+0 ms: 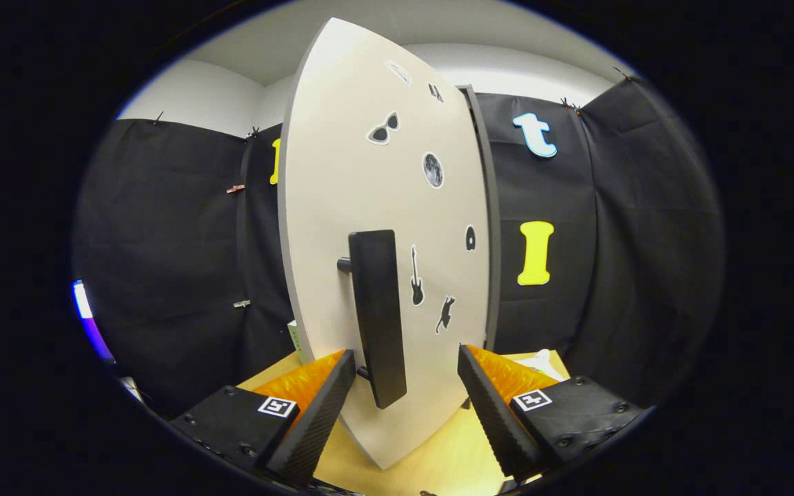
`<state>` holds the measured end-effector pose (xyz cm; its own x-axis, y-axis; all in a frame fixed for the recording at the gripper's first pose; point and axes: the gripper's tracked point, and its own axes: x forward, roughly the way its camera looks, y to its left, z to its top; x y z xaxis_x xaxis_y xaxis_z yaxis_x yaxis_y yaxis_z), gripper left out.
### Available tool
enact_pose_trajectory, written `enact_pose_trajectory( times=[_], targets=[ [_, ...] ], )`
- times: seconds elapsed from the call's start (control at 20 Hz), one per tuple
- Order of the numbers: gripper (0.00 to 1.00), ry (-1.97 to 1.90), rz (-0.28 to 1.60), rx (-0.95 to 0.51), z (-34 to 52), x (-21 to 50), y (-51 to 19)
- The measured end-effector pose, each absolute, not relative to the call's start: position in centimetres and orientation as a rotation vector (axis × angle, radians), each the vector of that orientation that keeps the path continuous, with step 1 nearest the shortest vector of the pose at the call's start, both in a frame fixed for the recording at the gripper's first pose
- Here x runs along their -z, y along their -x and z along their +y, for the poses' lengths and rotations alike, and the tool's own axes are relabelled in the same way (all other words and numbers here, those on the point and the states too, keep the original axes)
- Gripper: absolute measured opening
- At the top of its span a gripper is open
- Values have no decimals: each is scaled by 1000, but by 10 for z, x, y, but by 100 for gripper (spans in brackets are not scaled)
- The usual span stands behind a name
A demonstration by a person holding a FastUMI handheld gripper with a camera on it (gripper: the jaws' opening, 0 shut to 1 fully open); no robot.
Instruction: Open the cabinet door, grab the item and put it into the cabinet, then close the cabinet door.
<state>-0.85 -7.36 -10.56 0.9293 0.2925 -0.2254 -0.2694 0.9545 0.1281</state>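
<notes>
Cabinet door [383, 207]: stood partly swung, edge-on.
Handle [378, 313]: sat between the fingers, reachable.
Hand-held gripper [407, 382]: spread wide, untouching, over counter [438, 455].

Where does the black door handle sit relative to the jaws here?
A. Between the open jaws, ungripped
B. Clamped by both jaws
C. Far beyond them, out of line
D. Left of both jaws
A: the handle stands in the gap of the open gripper, nearer the left jaw, with neither jaw pressing on it.
</notes>
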Motion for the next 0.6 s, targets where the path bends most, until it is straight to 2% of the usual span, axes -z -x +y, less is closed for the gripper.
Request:
enact_pose_trajectory(
  times=[0.35,0.6],
  targets=[
    [98,-63,212,-328,15,94,-26],
    [97,-74,108,-217,11,59,-28]
  ],
)
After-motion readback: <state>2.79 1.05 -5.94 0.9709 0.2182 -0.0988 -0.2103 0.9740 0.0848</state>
